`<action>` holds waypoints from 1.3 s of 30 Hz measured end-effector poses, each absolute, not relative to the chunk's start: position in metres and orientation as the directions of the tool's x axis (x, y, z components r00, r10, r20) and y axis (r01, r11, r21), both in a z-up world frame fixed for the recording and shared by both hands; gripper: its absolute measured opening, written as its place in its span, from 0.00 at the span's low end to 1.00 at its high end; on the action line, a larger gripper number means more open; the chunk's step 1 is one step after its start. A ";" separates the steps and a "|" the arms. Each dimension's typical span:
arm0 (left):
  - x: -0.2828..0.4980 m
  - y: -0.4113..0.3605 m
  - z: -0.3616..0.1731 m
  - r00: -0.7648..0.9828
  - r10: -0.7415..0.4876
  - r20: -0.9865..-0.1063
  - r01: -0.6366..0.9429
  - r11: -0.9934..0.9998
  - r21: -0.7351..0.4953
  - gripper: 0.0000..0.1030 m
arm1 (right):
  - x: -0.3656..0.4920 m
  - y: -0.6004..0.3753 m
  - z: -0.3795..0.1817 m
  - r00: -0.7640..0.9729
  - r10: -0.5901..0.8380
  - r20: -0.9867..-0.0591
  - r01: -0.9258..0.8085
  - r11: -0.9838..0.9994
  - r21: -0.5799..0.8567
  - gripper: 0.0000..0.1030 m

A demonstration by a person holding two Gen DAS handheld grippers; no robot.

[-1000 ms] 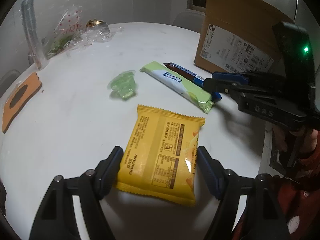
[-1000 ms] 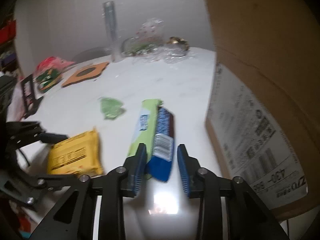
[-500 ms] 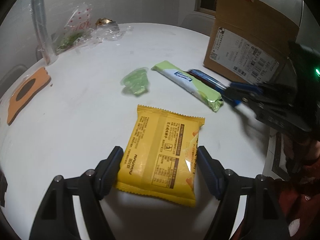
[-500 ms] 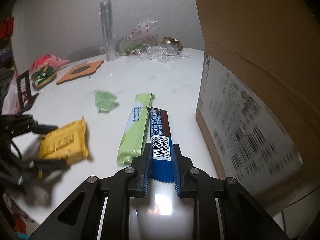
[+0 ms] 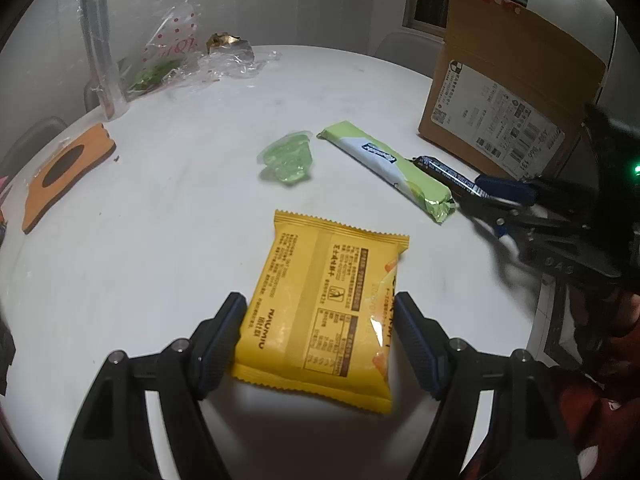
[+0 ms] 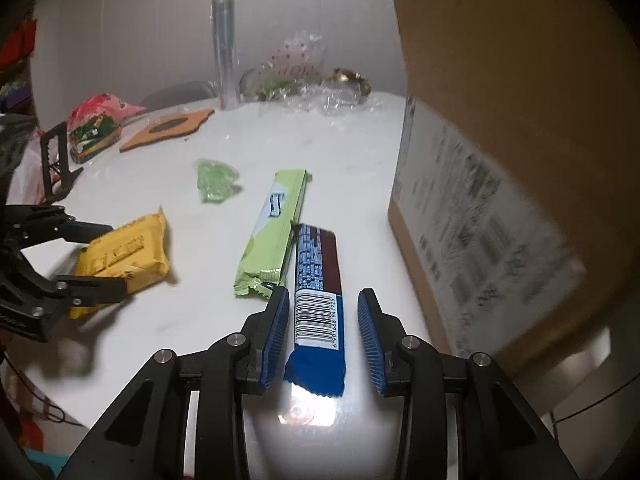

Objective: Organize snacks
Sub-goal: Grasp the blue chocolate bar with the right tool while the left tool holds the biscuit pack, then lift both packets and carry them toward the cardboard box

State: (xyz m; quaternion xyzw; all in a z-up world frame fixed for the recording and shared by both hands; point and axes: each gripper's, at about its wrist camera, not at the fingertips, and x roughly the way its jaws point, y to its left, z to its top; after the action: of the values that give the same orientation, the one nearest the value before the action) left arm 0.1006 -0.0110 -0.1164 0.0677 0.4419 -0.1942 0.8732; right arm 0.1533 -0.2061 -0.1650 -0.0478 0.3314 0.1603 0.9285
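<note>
A yellow snack packet [image 5: 324, 304] lies flat on the white table [image 5: 160, 240], between the open fingers of my left gripper [image 5: 320, 332]. It also shows in the right wrist view [image 6: 124, 256]. A blue and brown bar [image 6: 316, 300] lies between the open fingers of my right gripper [image 6: 324, 332], untouched by the pads. A light green bar [image 6: 276, 228] lies just left of it. A green jelly cup [image 5: 288, 160] sits farther back. In the left wrist view the right gripper [image 5: 500, 200] sits at the blue bar's [image 5: 448, 172] near end.
A cardboard box [image 5: 508, 96] stands at the table's right side, close to the blue bar. An orange coaster [image 5: 64, 168], a clear tube [image 5: 98, 52] and crumpled clear wrappers [image 5: 180, 64] lie at the far left. A red-green bag [image 6: 96, 128] sits at the left edge.
My right gripper was shut on the blue bar half a second ago and has opened; the bar now lies on the table. The left gripper stays open around the yellow packet.
</note>
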 end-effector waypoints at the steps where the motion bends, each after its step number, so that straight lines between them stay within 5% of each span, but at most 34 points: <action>1: 0.101 -0.011 -0.116 0.535 -0.281 -0.797 0.397 0.916 -0.056 0.70 | 0.154 -0.206 -0.166 0.731 0.269 -0.627 -0.332 0.943 0.018 0.30; 4: 0.101 -0.011 -0.116 0.539 -0.280 -0.795 0.393 0.918 -0.057 0.70 | 0.154 -0.205 -0.166 0.735 0.272 -0.622 -0.334 0.942 0.017 0.27; 5: 0.101 -0.011 -0.116 0.541 -0.280 -0.793 0.391 0.918 -0.058 0.69 | 0.154 -0.206 -0.166 0.735 0.275 -0.619 -0.335 0.942 0.020 0.16; 6: 0.101 -0.011 -0.116 0.543 -0.281 -0.792 0.390 0.919 -0.059 0.69 | 0.154 -0.206 -0.166 0.738 0.269 -0.618 -0.333 0.943 0.012 0.15; 21: 0.092 -0.002 -0.083 0.624 -0.282 -0.728 0.364 0.930 -0.049 0.67 | 0.127 -0.198 -0.121 0.777 0.339 -0.531 -0.406 0.914 -0.011 0.15; 39: 0.073 -0.033 0.041 0.788 -0.309 -0.532 0.370 0.929 0.008 0.67 | 0.105 -0.210 -0.005 0.802 0.496 -0.333 -0.543 0.837 -0.063 0.15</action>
State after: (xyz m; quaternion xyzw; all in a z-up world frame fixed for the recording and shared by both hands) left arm 0.0733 -0.0327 0.0406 0.0560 0.2713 -0.1799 0.9439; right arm 0.1048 -0.2104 -0.0047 -0.0779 0.1533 0.2746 0.9461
